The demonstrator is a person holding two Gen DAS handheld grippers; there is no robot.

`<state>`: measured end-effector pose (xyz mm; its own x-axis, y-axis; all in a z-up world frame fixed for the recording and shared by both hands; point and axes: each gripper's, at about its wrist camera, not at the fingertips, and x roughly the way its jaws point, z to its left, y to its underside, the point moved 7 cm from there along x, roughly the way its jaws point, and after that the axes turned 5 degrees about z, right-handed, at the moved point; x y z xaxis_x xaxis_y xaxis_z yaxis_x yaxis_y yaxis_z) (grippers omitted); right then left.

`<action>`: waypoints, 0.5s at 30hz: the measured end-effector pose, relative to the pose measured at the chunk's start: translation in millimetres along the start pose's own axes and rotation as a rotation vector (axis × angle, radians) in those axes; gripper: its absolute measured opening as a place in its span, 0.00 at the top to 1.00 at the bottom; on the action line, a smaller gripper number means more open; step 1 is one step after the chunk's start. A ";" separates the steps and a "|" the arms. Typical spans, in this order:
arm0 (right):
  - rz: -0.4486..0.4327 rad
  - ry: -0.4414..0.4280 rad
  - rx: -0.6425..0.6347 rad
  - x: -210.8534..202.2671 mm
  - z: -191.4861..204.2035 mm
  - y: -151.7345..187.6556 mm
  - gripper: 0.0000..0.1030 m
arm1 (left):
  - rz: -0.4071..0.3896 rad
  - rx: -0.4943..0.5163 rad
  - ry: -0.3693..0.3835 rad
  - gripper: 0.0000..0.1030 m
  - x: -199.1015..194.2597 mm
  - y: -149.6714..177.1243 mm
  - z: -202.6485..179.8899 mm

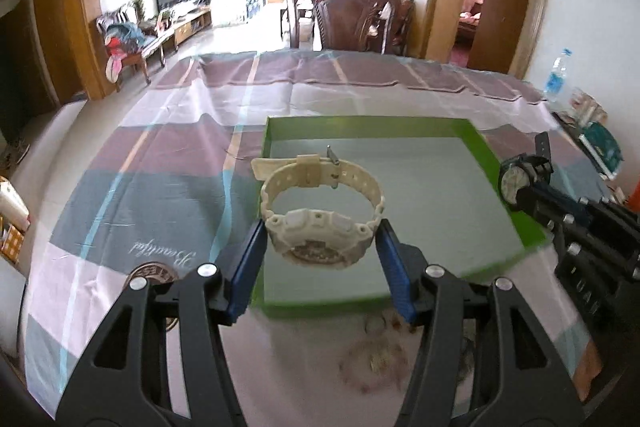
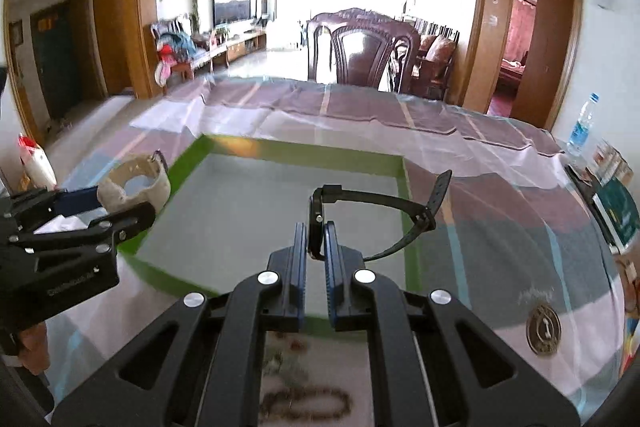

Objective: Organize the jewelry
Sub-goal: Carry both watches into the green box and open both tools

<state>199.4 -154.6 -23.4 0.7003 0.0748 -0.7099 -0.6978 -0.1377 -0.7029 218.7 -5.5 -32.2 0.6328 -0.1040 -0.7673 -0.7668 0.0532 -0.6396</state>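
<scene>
two watches held over green tray

cream watch [image 1: 320, 215] is clamped by its case btwn blue pads of left gripper [image 1: 320, 247], strap loop buckled, raised above the green tray [image 1: 486, 147]. black watch [image 2: 320, 223] is pinched edge-on at its case in right gripper [image 2: 317, 241], jaws nearly together, strap arcing off to the right over tray's right wall. both are seen above tray's grey floor, not touching it. tray is set on a striped tablecloth [image 1: 160, 155]. beaded bracelet [image 2: 308, 401], blurred, lies on cloth near tray's near edge. water bottle [image 2: 582, 127] stands at far right.
</scene>
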 end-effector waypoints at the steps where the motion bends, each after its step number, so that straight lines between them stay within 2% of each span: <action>1: 0.022 0.001 -0.004 9.4 1.3 0.1 0.92 | 0.018 -0.011 0.009 0.46 10.7 -3.4 -0.3; 6: 0.098 -0.006 0.002 40.8 5.7 7.1 0.91 | 0.036 0.006 0.019 0.49 28.7 -7.9 -4.7; 9: 0.103 0.004 -0.004 38.3 7.3 9.8 0.89 | 0.029 0.022 0.015 0.40 25.6 -9.0 -6.8; 12: 0.077 0.005 0.011 17.1 1.3 11.8 0.66 | 0.011 0.028 0.002 0.36 10.2 -4.4 -2.8; 13: 0.064 -0.002 0.021 6.8 -0.9 14.8 0.55 | 0.003 0.021 -0.002 0.34 0.8 1.2 1.0; 14: 0.047 -0.003 0.033 -6.8 -5.5 19.4 0.50 | 0.001 0.017 -0.005 0.32 -5.7 6.4 3.5; 15: 0.038 -0.002 0.041 -16.3 -8.9 25.6 0.50 | -0.003 0.014 -0.008 0.31 -13.6 14.9 6.3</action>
<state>171.5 -168.1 -29.4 0.6731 0.0724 -0.7360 -0.7293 -0.1000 -0.6769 199.4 3.0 -31.6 0.6359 -0.0962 -0.7658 -0.7635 0.0666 -0.6423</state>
